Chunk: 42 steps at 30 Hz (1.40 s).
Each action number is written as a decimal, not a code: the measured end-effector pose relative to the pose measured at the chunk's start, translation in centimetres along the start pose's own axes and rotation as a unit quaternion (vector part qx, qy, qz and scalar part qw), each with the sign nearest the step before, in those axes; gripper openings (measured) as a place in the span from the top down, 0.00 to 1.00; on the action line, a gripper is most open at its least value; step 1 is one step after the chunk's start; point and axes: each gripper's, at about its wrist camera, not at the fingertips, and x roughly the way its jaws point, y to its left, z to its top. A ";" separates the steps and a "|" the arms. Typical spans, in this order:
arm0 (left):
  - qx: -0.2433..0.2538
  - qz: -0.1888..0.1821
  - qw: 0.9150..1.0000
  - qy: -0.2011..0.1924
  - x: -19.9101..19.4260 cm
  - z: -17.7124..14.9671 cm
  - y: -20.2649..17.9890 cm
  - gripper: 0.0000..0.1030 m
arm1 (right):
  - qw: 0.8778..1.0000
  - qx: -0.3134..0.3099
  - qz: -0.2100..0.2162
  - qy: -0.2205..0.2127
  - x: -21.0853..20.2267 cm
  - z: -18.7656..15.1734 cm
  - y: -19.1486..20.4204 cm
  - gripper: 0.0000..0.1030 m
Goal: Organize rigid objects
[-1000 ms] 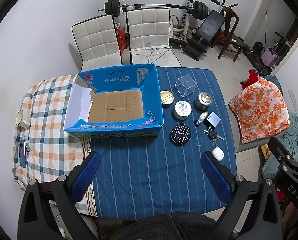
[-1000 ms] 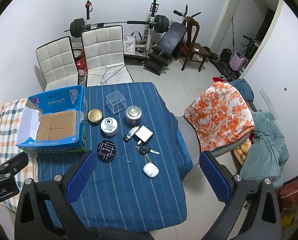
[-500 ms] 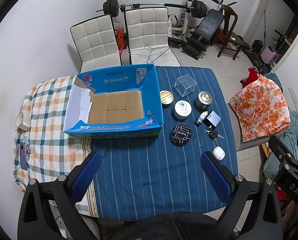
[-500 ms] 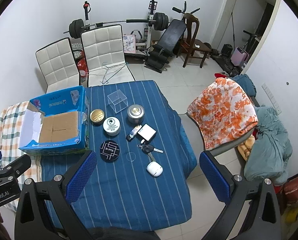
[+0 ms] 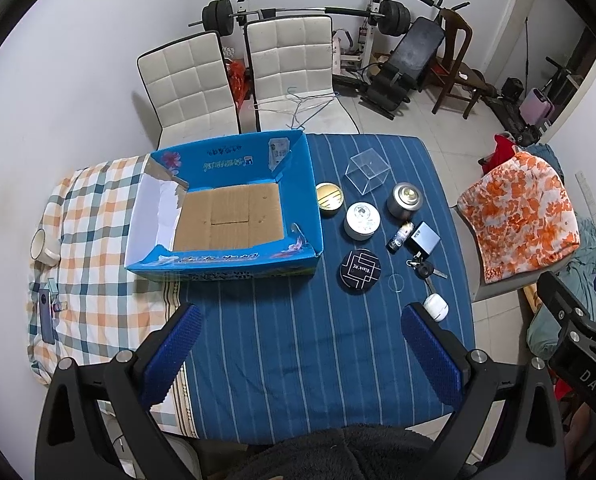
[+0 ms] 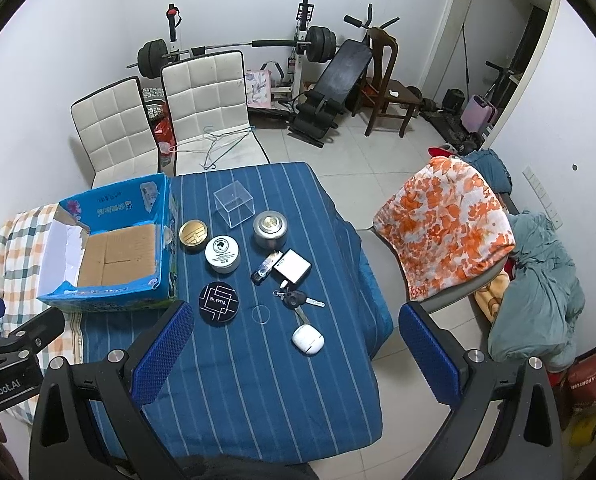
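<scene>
An open blue cardboard box [image 5: 234, 268] [image 6: 110, 292] with a bare brown bottom stands on the blue striped tablecloth [image 5: 298, 340]. To its right lie a clear cube [image 5: 368, 171], a gold tin [image 5: 329, 195], a white tin [image 5: 362, 220], a silver tin [image 5: 405, 199], a black round tin [image 5: 359, 270], a small bottle [image 5: 399, 237], a dark flat case [image 5: 423, 237], keys [image 5: 425, 269] and a white earbud case [image 5: 435, 307] [image 6: 308, 340]. My left gripper [image 5: 298, 346] and right gripper [image 6: 294, 338] hover high above the table's near side, both open and holding nothing.
A checked cloth [image 5: 86, 248] left of the box carries a mug [image 5: 42, 245] and a phone [image 5: 47, 316]. Two white chairs [image 5: 234, 80] stand behind the table. A chair with an orange floral cloth [image 5: 522, 208] is to the right; gym gear fills the back.
Both views have shifted slightly, as if the grippers rose and drew back a little. Nothing on the table has moved.
</scene>
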 end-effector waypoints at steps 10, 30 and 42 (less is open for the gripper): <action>0.010 -0.004 1.000 0.005 0.9 0.5 -1.1 0.00 | 1.000 0.005 0.002 0.008 0.5 0.0 -0.3 0.00; 0.024 0.042 0.997 0.056 20.8 13.7 -5.7 0.00 | 0.989 0.057 0.025 0.137 32.6 9.4 -0.6 0.00; 0.076 0.076 0.988 0.107 29.8 18.3 -7.5 0.00 | 0.966 0.060 0.088 0.235 47.1 10.0 3.5 0.27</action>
